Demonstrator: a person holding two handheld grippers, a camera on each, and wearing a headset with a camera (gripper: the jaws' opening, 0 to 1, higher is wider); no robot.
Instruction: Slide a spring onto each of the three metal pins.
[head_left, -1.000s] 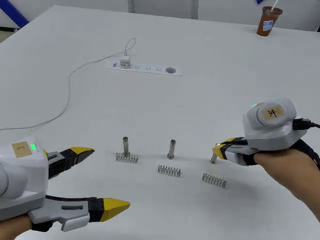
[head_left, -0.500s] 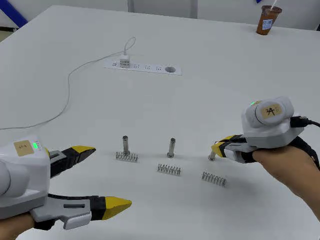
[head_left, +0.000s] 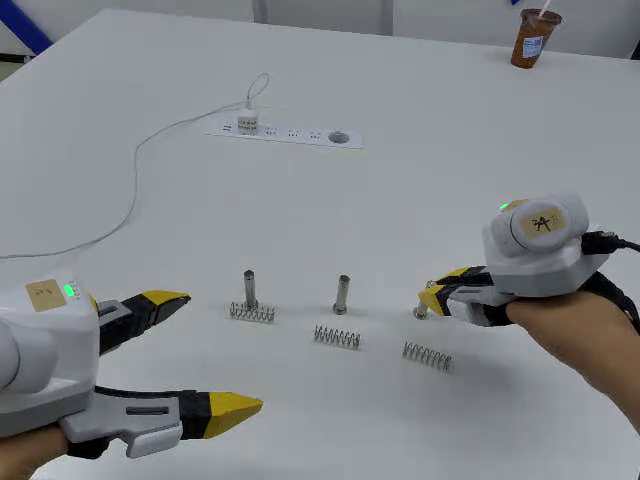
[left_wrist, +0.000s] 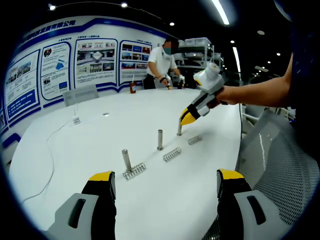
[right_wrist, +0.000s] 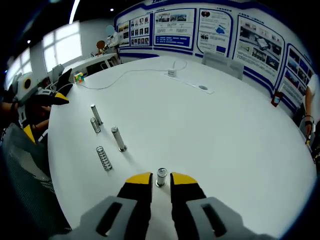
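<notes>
**A:** Where does the job stand?

**B:** At the start, I'd judge: no spring sits on any pin. Three stand upright in a row on the white counter (head_left: 400, 200): the left grey metal pin (head_left: 250, 288), the middle grey metal pin (head_left: 342, 294) and the right grey metal pin (head_left: 422, 312). A coil lies flat just in front of each: the left steel wire spring (head_left: 252, 313) close against its pin's foot, the middle steel wire spring (head_left: 337, 337) and the right steel wire spring (head_left: 427, 356) a little apart from theirs.

**A:** And the claws?

**B:** The right yellow-tipped claw (head_left: 428, 298) is low at the right grey metal pin. In its own view (right_wrist: 161, 180) the jaws are drawn close on either side of that pin (right_wrist: 161, 176). I cannot tell whether they truly pinch it or only flank it. The left yellow-tipped claw (head_left: 210, 352) hovers spread wide and holding nothing, well short of the row, and its own view (left_wrist: 165, 176) looks straight down the line of pins.

**A:** So which step is this?

**B:** Securing the first pin, it seems. Next, I'd think, a claw must go down to a spring, nip it lightly at one end so the coil isn't crushed, and line its open bore up with a pin's tip before sliding it down. The springs are thin and may roll or flick away.
</notes>
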